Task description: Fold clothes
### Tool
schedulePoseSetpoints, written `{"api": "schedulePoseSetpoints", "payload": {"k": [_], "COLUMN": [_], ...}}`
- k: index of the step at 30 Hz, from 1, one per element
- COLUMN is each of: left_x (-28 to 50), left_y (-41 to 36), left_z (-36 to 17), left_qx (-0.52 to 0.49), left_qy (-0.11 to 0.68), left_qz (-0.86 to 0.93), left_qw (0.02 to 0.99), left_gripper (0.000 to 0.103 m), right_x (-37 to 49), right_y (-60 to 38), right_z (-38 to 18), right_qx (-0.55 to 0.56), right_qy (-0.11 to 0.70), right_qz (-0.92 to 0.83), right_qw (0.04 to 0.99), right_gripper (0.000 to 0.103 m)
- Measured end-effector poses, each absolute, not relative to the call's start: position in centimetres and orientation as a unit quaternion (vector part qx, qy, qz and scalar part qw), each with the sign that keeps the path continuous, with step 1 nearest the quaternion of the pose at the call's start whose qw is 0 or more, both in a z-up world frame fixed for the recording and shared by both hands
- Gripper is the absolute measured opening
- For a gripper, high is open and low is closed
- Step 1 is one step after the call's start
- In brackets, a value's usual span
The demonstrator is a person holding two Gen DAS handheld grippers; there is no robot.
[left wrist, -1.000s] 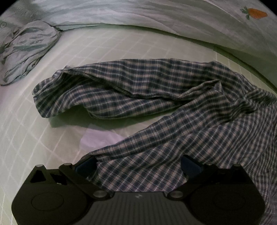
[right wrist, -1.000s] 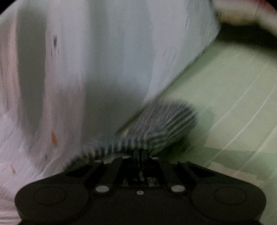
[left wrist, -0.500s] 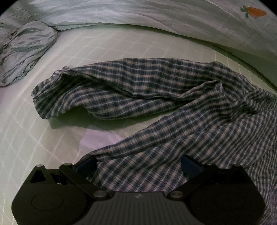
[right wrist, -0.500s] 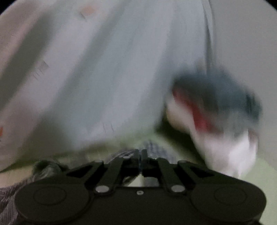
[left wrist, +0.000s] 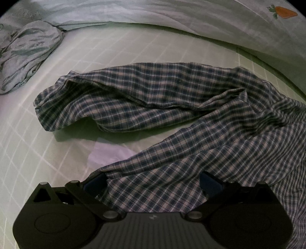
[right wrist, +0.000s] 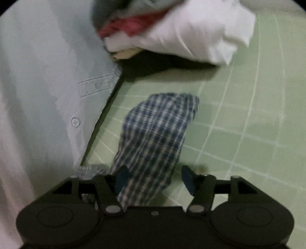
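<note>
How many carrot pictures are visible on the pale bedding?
1. A single orange carrot shows at the far right of the pale bedding in the left wrist view; folds may hide others.

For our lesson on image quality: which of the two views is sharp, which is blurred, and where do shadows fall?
Left wrist view: dim but sharp, the checked shirt casting a dark shadow on the bed sheet. Right wrist view: motion-blurred, worst on the white clothes pile, which shadows the sheet beneath.
</note>
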State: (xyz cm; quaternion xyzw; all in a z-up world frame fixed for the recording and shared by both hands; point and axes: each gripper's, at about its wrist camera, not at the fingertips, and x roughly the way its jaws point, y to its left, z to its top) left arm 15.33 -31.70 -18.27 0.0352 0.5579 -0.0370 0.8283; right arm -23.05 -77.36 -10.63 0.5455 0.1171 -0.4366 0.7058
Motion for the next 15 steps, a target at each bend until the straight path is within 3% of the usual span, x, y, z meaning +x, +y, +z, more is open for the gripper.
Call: {"api": "schedulePoseSetpoints", "payload": {"k": [1, 3, 8, 13, 14, 15], "left_x": [15.3, 15.3, 15.3, 15.3, 15.3, 15.5], "left_y": [-31.7, -31.7, -31.7, -31.7, -31.6, -31.6], "left_z": [-18.3, -18.3, -18.2, -18.2, -18.1, -18.1], "left_qx": [0.035, 0.035, 0.035, 0.036, 0.036, 0.038], "left_qy": [0.558, 0.558, 0.557, 0.555, 0.556, 0.558], "left_qz": [-0.037, -0.037, -0.036, -0.037, -0.038, -0.041], "left_qw": [0.828, 0.828, 0.829, 0.830, 0.830, 0.828], "left_gripper": [0.103, 0.103, 0.103, 0.103, 0.103, 0.103], "right_x": [-23.0, -23.4, -26.6, -25.5, -25.3, -24.9], "right_y": [-77.8, -78.0, -76.4, -76.7, -76.7, -77.0], "right_z": [-11.1, -10.9, -4.3, 0.3, 1.3, 1.8], "right_qx": [0.558, 0.581, 0.547, 0.385, 0.350, 0.320], "right_qy": [0.108, 0.070, -0.030, 0.059, 0.076, 0.104], "right_qz": [-0.430, -0.423, -0.464, -0.579, -0.598, -0.614], "right_qw": [0.702, 0.692, 0.697, 0.717, 0.717, 0.714], "right_gripper": [0.061, 0.005, 0.004, 0.004, 0.007, 0.016]}}
